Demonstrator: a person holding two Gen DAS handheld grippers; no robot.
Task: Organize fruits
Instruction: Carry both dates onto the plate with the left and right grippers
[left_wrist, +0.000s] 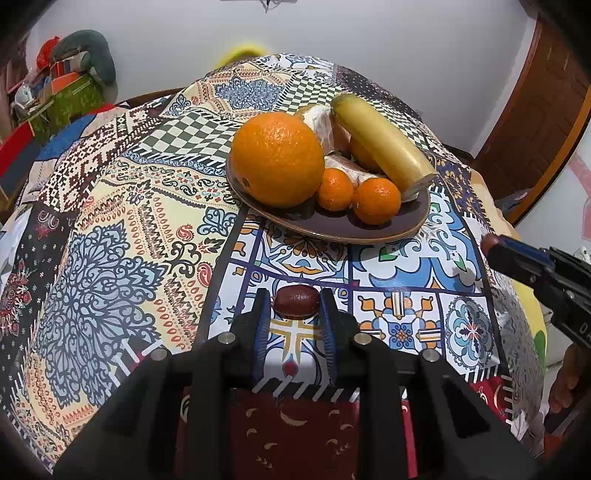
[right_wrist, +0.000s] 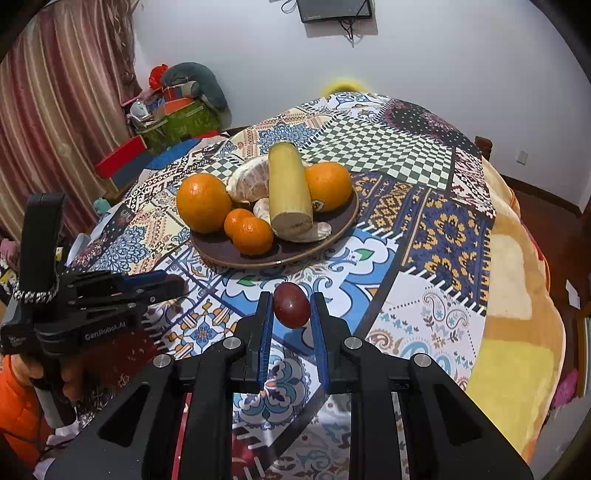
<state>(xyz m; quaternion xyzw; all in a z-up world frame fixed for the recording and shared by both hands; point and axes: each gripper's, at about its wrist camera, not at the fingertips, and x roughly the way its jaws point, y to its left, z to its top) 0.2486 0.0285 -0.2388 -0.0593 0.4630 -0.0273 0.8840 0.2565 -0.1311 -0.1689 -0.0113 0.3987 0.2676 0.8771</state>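
Left gripper (left_wrist: 295, 306) and right gripper (right_wrist: 291, 306) each pinch a small dark-red fruit by the fingertips; grip looks shallow; either could slip out. The plate (right_wrist: 221, 254) near the table's (right_wrist: 443, 258) middle is crowded; a dropped fruit may roll off.

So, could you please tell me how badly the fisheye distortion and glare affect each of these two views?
Left wrist view: the tablecloth bulges dome-like, corners vignetted, the right tool slightly blurred at the edge. Right wrist view: same bulge, a small glint on the plate rim, fruit sharp.
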